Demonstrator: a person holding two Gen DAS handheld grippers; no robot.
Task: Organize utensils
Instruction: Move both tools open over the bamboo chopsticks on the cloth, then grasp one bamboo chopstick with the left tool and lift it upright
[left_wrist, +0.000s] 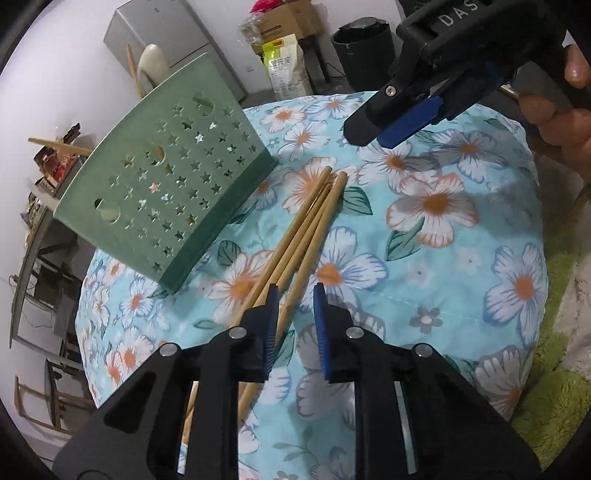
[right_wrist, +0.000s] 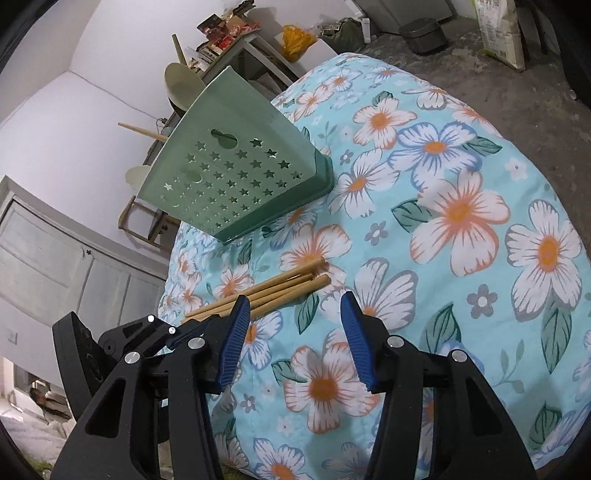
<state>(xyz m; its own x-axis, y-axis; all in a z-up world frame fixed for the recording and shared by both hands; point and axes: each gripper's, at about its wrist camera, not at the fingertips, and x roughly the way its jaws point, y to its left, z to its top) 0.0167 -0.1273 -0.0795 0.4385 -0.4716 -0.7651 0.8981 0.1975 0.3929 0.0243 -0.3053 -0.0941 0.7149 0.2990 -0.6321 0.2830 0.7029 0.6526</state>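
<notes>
Several wooden chopsticks (left_wrist: 310, 221) (right_wrist: 273, 288) lie in a bundle on the floral cloth. My left gripper (left_wrist: 296, 291) hangs low over their near ends. Its jaws stand a little apart, with one chopstick running between them close to the left pad (left_wrist: 272, 321); the pads do not press on it. A green utensil holder (left_wrist: 166, 184) (right_wrist: 236, 177) with star cut-outs stands just beyond the bundle, with a pale spoon (left_wrist: 153, 62) (right_wrist: 181, 79) sticking out of it. My right gripper (right_wrist: 294, 299) (left_wrist: 373, 138) hovers open and empty past the chopsticks' far ends.
The round table's floral cloth (left_wrist: 443, 258) (right_wrist: 461, 221) drops off on all sides. A green rug (left_wrist: 554, 406) lies to the right. A black bin (left_wrist: 364, 40), a grey cabinet (left_wrist: 173, 33) and bags stand behind. A hand (left_wrist: 565, 110) holds the right gripper.
</notes>
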